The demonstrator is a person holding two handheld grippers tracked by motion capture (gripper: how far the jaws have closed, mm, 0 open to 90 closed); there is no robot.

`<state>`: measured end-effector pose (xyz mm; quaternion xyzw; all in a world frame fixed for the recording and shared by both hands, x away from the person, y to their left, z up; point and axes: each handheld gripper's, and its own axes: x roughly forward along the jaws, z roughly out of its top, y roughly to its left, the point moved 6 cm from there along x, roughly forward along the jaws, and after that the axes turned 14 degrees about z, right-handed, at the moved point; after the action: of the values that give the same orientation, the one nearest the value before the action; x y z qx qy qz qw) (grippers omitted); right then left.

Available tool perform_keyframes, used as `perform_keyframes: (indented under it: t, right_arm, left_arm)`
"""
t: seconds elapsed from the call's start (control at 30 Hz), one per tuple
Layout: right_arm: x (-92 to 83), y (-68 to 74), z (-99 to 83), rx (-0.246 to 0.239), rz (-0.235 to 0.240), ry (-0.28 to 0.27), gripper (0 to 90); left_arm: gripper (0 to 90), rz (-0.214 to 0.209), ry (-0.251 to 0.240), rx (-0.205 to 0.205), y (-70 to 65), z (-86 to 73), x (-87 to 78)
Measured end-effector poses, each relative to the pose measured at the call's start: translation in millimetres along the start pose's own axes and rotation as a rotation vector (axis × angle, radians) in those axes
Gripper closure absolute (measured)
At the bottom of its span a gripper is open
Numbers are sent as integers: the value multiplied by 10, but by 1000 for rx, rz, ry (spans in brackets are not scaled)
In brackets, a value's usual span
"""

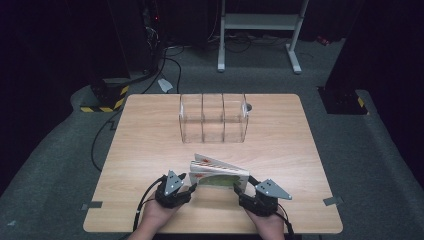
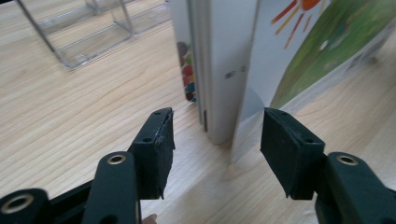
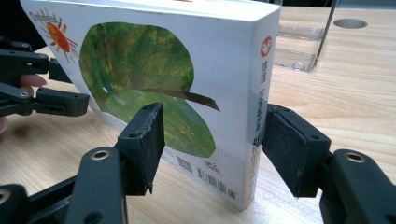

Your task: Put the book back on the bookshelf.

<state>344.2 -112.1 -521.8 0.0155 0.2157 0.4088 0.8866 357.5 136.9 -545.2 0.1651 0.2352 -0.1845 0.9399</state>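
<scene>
Wooden and pale, the table (image 1: 150, 150) carries a small stack of picture books (image 1: 218, 172) close to the middle of its near edge. The top book (image 3: 177, 84) is thick, with a white cover, a green leaf shape and a little orange sun. It is tipped up on its edge, likely so that it can be lifted off the others.

The right gripper (image 1: 248, 191) is placed at the right end of that book. Its jaws are about half open, one pad on the front cover and one at the spine side. The book seems to be held there, though the press of the pad on the spine side cannot be seen for sure.

The left gripper (image 1: 186, 184) is placed at the left end of the books. Its jaws are wide apart and hold nothing; the book ends (image 2: 224, 79) stand just ahead of the pads, not between them.

A clear plastic rack (image 1: 214, 118) with three slots is set near the far edge of the table, well apart from the books. The slots are empty, so the books are probably meant to be stood in them.
</scene>
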Motion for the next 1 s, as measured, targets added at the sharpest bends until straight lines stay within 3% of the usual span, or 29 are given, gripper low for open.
perform_keyframes:
  t: [0.27, 0.53, 0.83, 1.0]
  right_arm:
    - [-20, -28, 65, -14, 23, -12, 381]
    - [-17, -50, 149, -29, 51, -35, 374]
    - [27, -25, 225, -54, 88, -52, 363]
    - [83, -11, 252, -66, 88, -48, 346]
  left_arm:
    - [415, 42, 33, -13, 134, -50, 1]
    - [411, 105, 81, -83, 377, -141, 11]
    - [397, 216, 158, -150, 650, -339, 16]
    - [380, 237, 195, -173, 717, -426, 12]
